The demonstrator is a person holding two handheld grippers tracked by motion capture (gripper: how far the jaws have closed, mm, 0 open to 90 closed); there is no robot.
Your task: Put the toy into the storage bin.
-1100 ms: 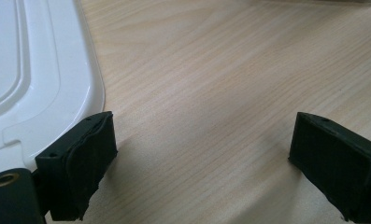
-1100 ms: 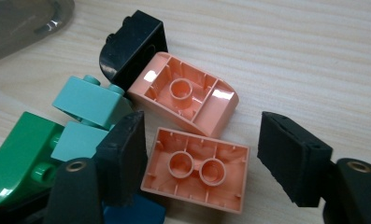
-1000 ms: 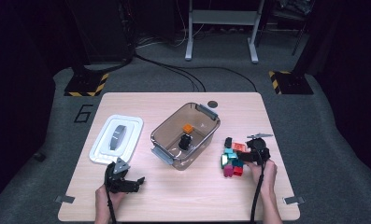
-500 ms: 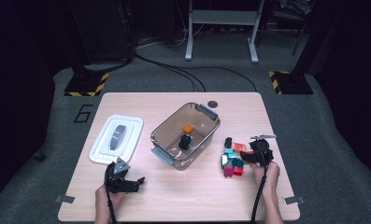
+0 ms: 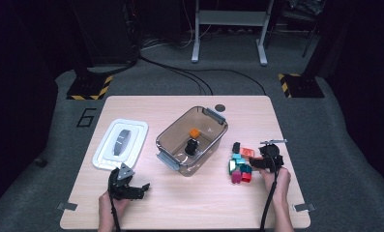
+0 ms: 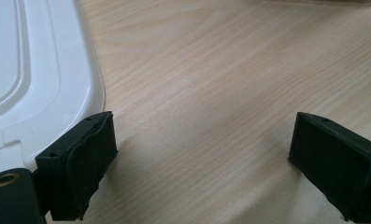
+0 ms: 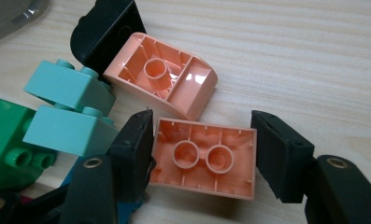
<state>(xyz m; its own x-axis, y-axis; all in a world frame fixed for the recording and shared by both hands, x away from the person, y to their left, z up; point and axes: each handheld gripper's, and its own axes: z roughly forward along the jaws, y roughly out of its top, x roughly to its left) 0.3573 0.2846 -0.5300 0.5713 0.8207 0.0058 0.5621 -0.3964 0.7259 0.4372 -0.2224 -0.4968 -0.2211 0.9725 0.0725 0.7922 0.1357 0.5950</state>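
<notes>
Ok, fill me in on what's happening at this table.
A person is sorting toy bricks into a clear bin, which already holds an orange and a black piece. The right gripper has just been closing around a peach brick lying upside down beside the brick pile; it looks pinched but has not left the table. The left gripper rests open on the table near the white lid.
</notes>
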